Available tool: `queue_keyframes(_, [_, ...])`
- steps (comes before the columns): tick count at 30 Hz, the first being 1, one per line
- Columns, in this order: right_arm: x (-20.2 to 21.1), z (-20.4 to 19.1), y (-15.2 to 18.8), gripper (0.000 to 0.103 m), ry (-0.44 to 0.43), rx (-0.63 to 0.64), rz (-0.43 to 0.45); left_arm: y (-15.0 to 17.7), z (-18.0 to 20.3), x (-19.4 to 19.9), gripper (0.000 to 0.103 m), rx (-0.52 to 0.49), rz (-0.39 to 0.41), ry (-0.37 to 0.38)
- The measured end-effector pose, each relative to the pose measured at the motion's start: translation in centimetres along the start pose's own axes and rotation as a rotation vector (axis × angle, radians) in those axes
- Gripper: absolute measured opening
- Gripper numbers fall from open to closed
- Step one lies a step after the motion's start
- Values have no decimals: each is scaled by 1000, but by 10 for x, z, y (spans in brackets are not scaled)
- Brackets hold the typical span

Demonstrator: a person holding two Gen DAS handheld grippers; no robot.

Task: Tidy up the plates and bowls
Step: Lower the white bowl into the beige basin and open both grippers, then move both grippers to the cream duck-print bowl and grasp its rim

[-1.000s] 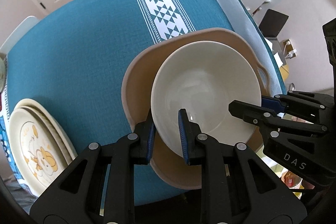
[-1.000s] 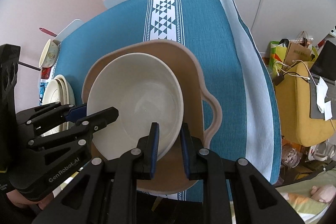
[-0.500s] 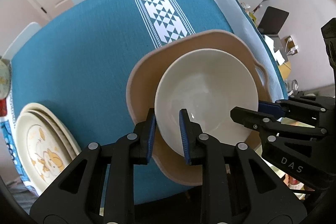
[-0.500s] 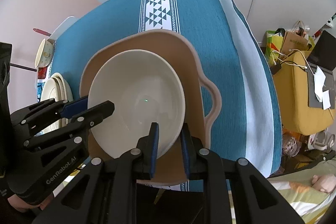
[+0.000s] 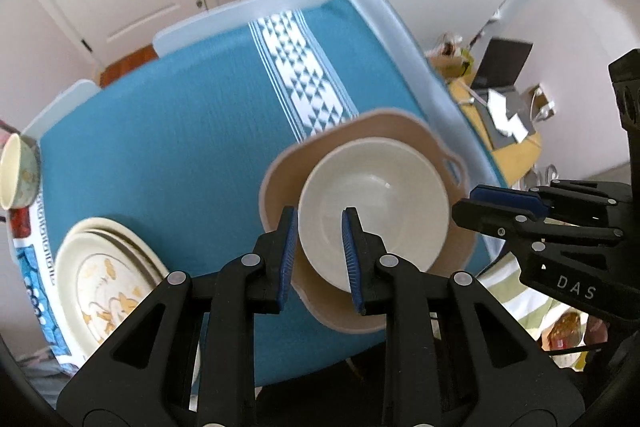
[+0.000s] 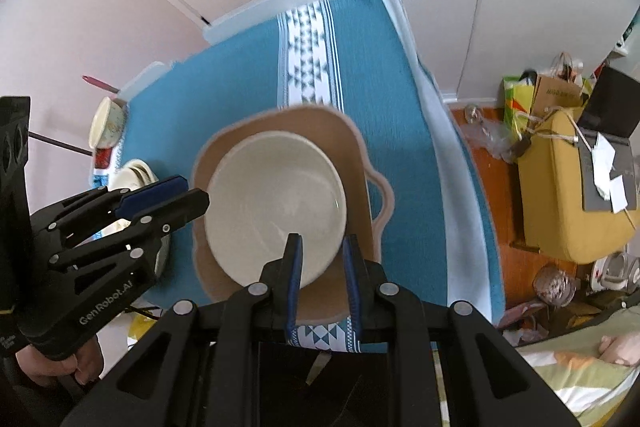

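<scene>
left gripper (image 5: 318,253) jaws apart, above cream bowl (image 5: 372,215)

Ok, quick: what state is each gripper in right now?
Left gripper: open, holding nothing.
Right gripper: open, holding nothing.
</scene>
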State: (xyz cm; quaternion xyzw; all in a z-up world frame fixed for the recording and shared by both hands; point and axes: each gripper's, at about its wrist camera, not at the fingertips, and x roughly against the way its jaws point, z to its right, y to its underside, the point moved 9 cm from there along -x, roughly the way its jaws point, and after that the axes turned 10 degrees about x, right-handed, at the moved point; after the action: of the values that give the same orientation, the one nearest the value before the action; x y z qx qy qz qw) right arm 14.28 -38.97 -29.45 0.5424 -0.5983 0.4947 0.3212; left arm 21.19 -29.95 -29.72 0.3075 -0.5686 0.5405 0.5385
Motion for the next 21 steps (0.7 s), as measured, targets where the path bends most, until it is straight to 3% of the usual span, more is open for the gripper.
queue_keyframes(8, [37,-26,-27,19,-28,119,130,-13,-22,62,23,92,167,-20])
queue_keyframes(9, [40,-30,-31,19,-34,143,146,-13,-28,71,35,112,192,-32])
queue_keyframes(10, [43,-33,-34,21,-38,162,160,-13,-35,80,57,135,218,-45])
queue_keyframes(11, [47,-39,-39,31,-49,187,183,-13,-40,87,70,152,241,-56])
queue_keyframes(12, [50,-43,-43,49,-57,201,199,-13,-51,101,89,182,290,-80])
queue_keyframes(13, [52,-48,-48,67,-68,218,217,-12,-60,112,98,204,329,-101])
queue_keyframes(15, [54,-60,-58,88,-93,254,246,-8,-78,131,100,242,373,-138])
queue_keyframes(21, [65,-109,-89,97,-172,401,342,4,-140,172,100,387,455,-209])
